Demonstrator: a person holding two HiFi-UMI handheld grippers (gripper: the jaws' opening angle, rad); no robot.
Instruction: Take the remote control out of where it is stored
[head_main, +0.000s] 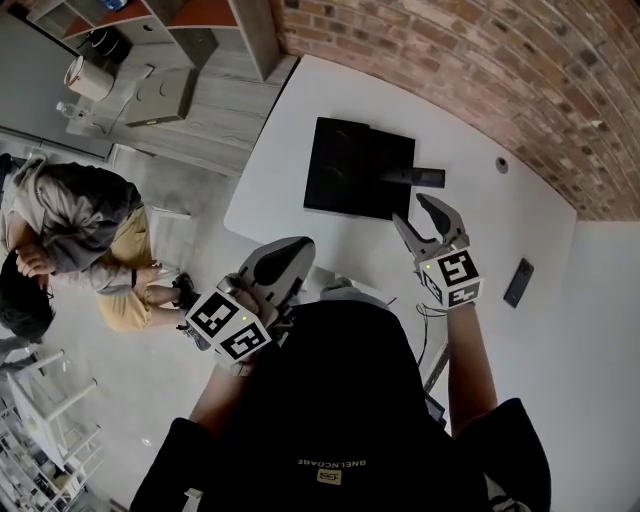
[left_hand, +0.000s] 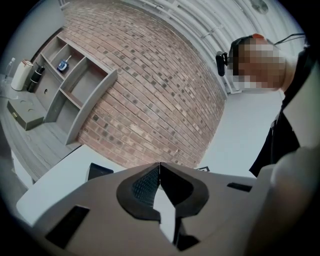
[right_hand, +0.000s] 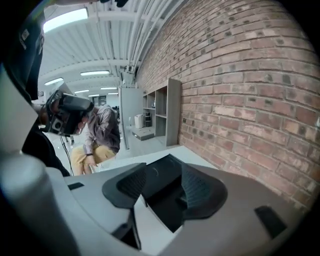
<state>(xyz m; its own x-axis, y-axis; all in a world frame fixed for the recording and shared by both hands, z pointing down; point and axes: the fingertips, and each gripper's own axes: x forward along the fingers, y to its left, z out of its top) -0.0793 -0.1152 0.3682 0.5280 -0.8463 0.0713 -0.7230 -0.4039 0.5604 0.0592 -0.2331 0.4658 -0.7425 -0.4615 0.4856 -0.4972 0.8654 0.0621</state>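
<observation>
A flat black case (head_main: 350, 165) lies on the white table (head_main: 300, 110). A slim dark bar (head_main: 412, 177), apparently the remote control, sticks out of the case's right side. My right gripper (head_main: 410, 208) hovers just in front of that bar at the case's near right corner. Its jaws are open and hold nothing. In the right gripper view the black case (right_hand: 162, 177) fills the gap between the open jaws of my right gripper (right_hand: 161, 189). My left gripper (head_main: 290, 255) is at the table's near edge, apart from the case. The left gripper view shows my left gripper (left_hand: 159, 170) shut on nothing.
A slim black device (head_main: 518, 282) lies on the table at the right. A brick wall (head_main: 480, 60) runs behind the table. A person (head_main: 75, 225) crouches on the floor at the left. Grey shelves (head_main: 160, 25) stand at the back left.
</observation>
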